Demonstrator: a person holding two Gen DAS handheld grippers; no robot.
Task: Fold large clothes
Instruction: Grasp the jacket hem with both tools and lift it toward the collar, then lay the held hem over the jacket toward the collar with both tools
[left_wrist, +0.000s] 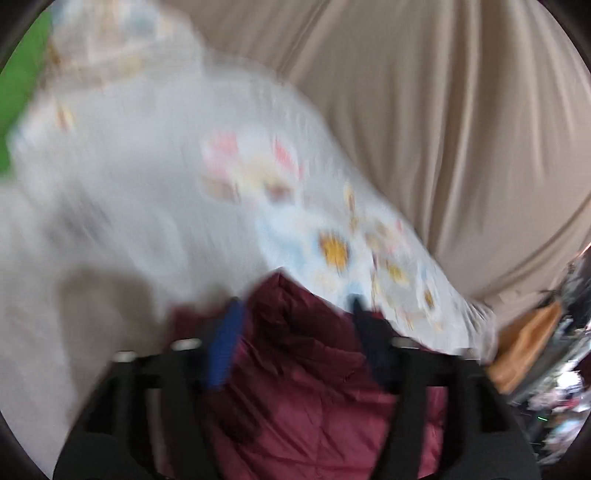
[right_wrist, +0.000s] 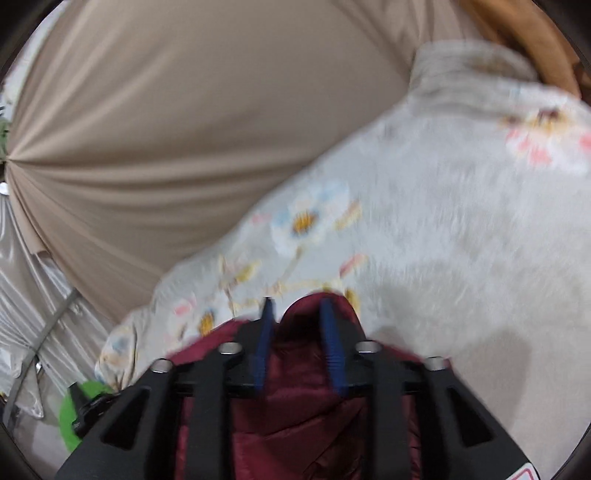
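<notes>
Both views are motion-blurred, so fine detail is out.

Left gripper (left_wrist: 291, 306): your jaws stand apart with a thick bunch of the maroon quilted garment (left_wrist: 314, 387) filling the gap between them. The blue finger pad (left_wrist: 223, 347) on one side lies against the fabric; the opposite finger (left_wrist: 369, 339) is dark and also sits against it. Fabric rises past the fingertips in a peak and runs back under the gripper body. Looks like a grip on the garment, jaws clamped on the bunch rather than fully closed.

Right gripper (right_wrist: 297, 306): your two blue fingers (right_wrist: 332, 350) are close together with a fold of the same maroon quilted garment (right_wrist: 295, 424) pinched between them. A rounded hump of fabric pokes out just beyond the tips, and the rest spreads below and behind the jaws on both sides.

Ahead of both jaws: a pale floral-print bedcover (left_wrist: 166, 184), seen again in the right view (right_wrist: 424, 221), lying directly past the fingertips. Beyond it, a beige draped cloth (left_wrist: 443, 129) fills the far background of both views (right_wrist: 166, 129).

Off to the side of the left jaws: a tan wooden piece (left_wrist: 524, 343), too blurred to identify. Below and outboard of the right jaws: a green round object (right_wrist: 74, 417), partly hidden by the gripper body.
</notes>
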